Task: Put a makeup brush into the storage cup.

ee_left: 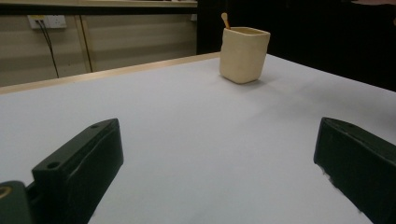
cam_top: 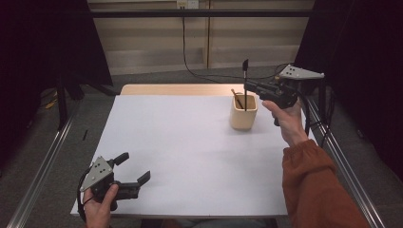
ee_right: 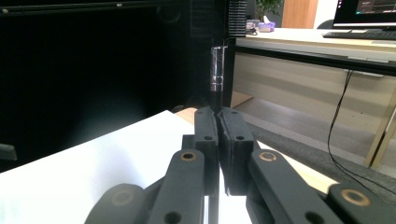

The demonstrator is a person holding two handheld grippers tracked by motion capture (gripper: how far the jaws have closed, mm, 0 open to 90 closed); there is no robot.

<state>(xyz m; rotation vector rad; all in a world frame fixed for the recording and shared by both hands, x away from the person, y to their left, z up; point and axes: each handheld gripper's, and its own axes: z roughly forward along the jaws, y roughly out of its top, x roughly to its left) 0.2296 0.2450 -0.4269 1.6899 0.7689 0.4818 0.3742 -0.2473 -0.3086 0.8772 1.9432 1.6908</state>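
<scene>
Holding the black brush (cam_top: 245,85) upright over the cream cup (cam_top: 244,113), our right gripper (cam_top: 251,86) is clamped tight on its thin handle, bristles up top. We reckon it's light and stiff but skinny enough to swivel, so gripping mid-handle seems safest. A wooden stick (cam_top: 236,98) already leans inside the cup. Our left gripper (cam_top: 133,169) sits wide open and empty near the table's front edge.

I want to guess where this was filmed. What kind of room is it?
Probably an office lab: a white test table fenced by black curtains, with a desk, keyboard and monitor behind.
</scene>
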